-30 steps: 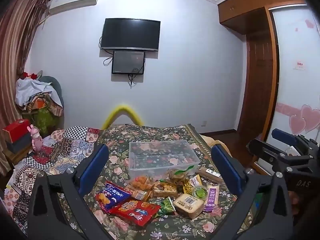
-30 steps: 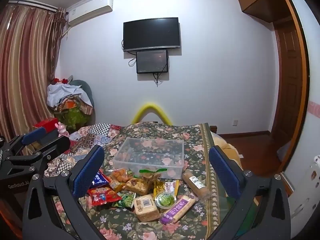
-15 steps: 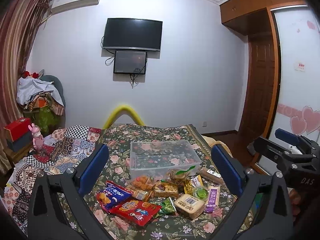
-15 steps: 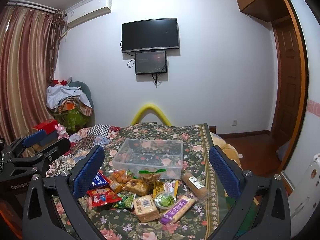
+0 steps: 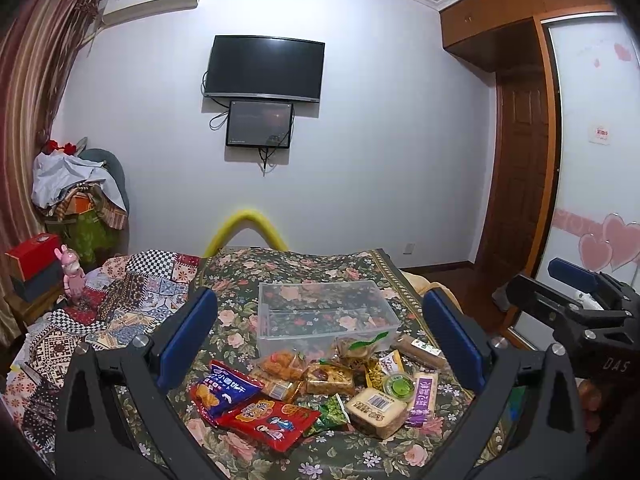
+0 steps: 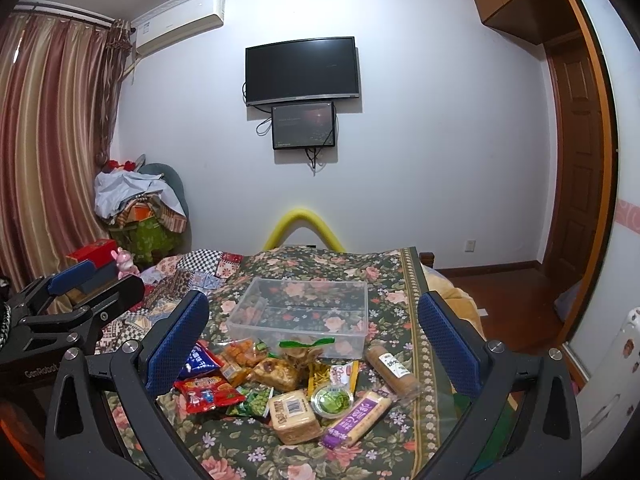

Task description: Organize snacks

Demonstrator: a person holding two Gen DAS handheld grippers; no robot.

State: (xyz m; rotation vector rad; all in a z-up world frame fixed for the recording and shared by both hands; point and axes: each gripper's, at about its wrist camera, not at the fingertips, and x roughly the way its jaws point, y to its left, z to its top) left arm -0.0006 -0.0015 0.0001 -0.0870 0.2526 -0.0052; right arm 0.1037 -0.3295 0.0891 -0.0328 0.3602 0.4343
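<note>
Only from left wrist, apparently whole blue snack bag point(image 5: 226, 388)

- This is a bedroom in a home: a bed under a dark floral bedspread point(image 6: 384, 276) fills the lower middle of the frame.
- A black flat-screen television point(image 5: 263, 69) is mounted centrally on the white wall, with a smaller dark screen point(image 5: 259, 124) directly below it.
- Striped red-brown curtains point(image 6: 44, 140) hang along the left edge, beside a white wall air conditioner point(image 6: 180, 24) at upper left.
- A brown wooden door point(image 6: 576, 160) and overhead wooden cabinets point(image 5: 520, 4) occupy the right side.
- A heap of clothes point(image 5: 76, 188) is piled at middle left.
</note>
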